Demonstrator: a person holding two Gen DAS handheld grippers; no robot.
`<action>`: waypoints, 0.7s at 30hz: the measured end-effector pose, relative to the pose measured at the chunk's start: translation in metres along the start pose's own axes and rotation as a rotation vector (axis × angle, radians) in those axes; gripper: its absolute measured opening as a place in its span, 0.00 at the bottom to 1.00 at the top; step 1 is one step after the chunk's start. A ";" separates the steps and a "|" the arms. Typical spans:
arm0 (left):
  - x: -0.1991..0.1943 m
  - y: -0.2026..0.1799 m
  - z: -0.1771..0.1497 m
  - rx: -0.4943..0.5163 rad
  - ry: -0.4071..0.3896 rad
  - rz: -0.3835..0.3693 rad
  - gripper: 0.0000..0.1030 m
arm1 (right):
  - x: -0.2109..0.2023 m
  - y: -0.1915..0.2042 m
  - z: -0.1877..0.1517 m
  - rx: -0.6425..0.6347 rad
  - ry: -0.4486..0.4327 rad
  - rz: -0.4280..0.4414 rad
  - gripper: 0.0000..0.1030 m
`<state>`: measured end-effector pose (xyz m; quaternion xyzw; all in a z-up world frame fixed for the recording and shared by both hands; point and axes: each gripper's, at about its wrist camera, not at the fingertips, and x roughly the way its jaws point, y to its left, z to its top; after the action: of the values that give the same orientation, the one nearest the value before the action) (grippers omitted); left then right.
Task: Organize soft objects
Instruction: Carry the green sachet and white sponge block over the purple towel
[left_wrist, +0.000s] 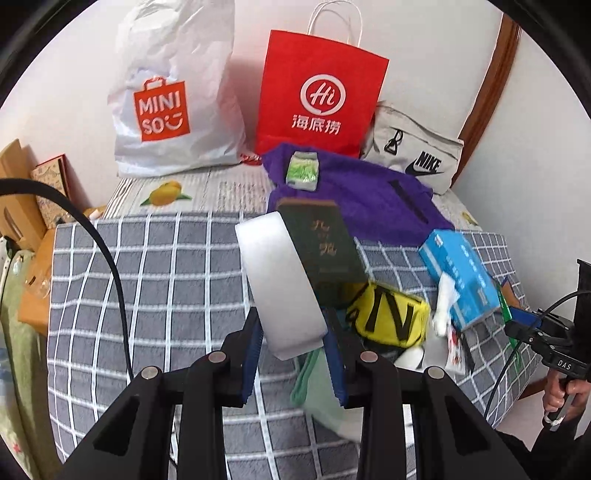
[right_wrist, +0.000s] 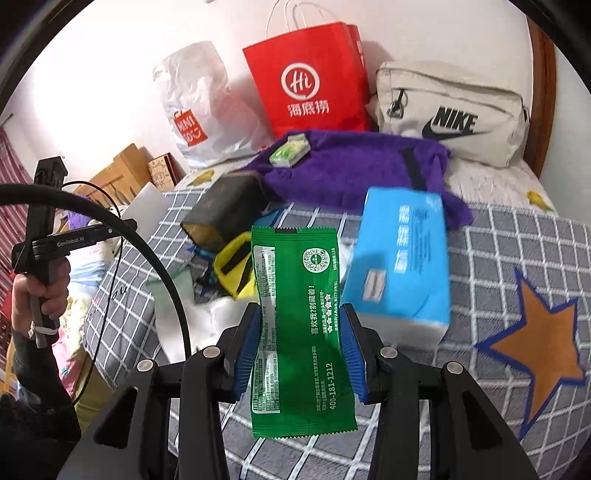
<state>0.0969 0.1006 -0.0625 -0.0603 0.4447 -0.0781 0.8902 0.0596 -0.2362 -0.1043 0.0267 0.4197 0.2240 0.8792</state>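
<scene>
My left gripper (left_wrist: 295, 354) is shut on a white foam sheet (left_wrist: 277, 273), which stands up tilted above the grey checked bed cover (left_wrist: 166, 295). My right gripper (right_wrist: 301, 343) is shut on a green plastic packet (right_wrist: 295, 295), held upright over the bed. Behind both lies a pile: a purple fleece garment (left_wrist: 362, 192), a dark green book (left_wrist: 321, 240), a yellow pouch with black letters (left_wrist: 391, 314), a blue tissue pack (right_wrist: 402, 258) and a small green tissue packet (left_wrist: 303, 170) on the fleece. A pale green cloth (left_wrist: 317, 391) lies under the left gripper.
Against the wall stand a white Miniso plastic bag (left_wrist: 170, 103), a red paper bag (left_wrist: 317, 96) and a beige Nike bag (right_wrist: 454, 114). Wooden boxes (left_wrist: 22, 192) sit off the bed's left side. A hand (right_wrist: 33, 295) holds the other gripper. An orange star patch (right_wrist: 539, 343) marks the cover.
</scene>
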 end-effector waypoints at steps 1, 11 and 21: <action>0.002 -0.001 0.004 0.006 -0.002 -0.001 0.30 | -0.001 -0.002 0.006 -0.003 -0.006 -0.003 0.42; 0.028 -0.005 0.052 0.019 -0.007 -0.006 0.30 | 0.008 -0.032 0.063 -0.010 -0.047 -0.054 0.42; 0.069 -0.012 0.102 0.009 0.012 -0.068 0.30 | 0.045 -0.072 0.126 0.010 -0.072 -0.066 0.42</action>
<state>0.2185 0.0790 -0.0539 -0.0708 0.4473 -0.1106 0.8847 0.2051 -0.2640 -0.0724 0.0252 0.3897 0.1916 0.9004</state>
